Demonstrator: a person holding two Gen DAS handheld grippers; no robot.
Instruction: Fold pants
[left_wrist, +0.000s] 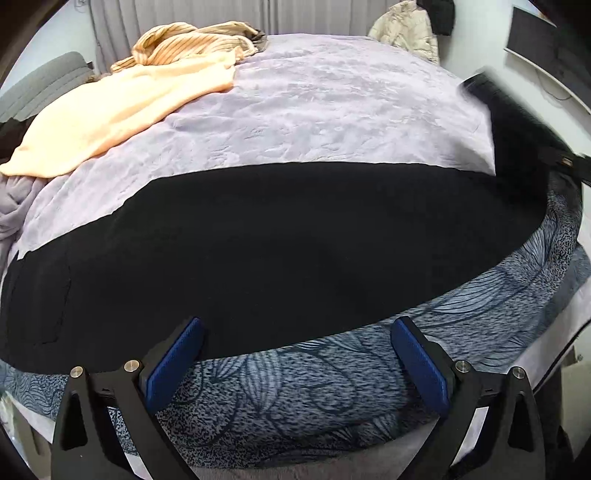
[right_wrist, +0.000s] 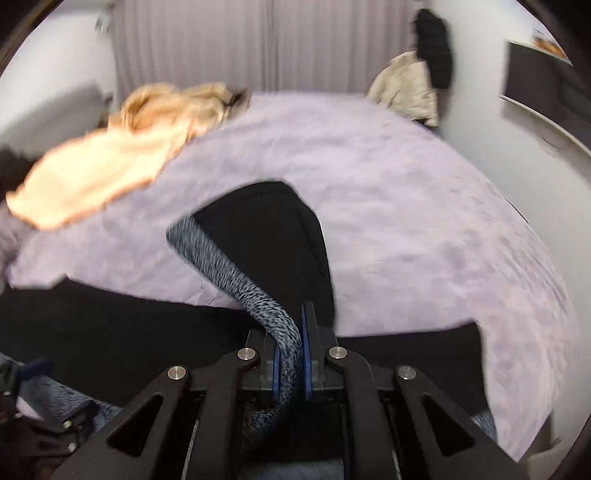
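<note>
In the left wrist view, the left gripper hangs over the near edge of a bed with its jaws spread wide, holding nothing; the blue pads face each other across a broad gap. Just beyond the fingertips lie the black pants, stretched flat as a wide band across the lilac blanket. Below the pants' near edge, a blue-grey leaf-patterned cover wraps the side of the bed. At the far right the black cloth rises off the bed, and a blurred dark part of the right gripper shows at that lifted end. A peach cloth lies on the blanket's far left, with a striped tan garment bunched behind it. A cream jacket hangs beside the wall at the far right.

In the right wrist view, which is blurred by motion, the right gripper has its jaws pressed nearly together, pinching cloth between the blue pads: a fold of the black pants stands up from the fingertips, and a rolled strip of the blue-grey cover runs between the pads alongside it. More of the pants lies as a dark band across the blanket to both sides. The peach cloth and cream jacket appear beyond.
</note>
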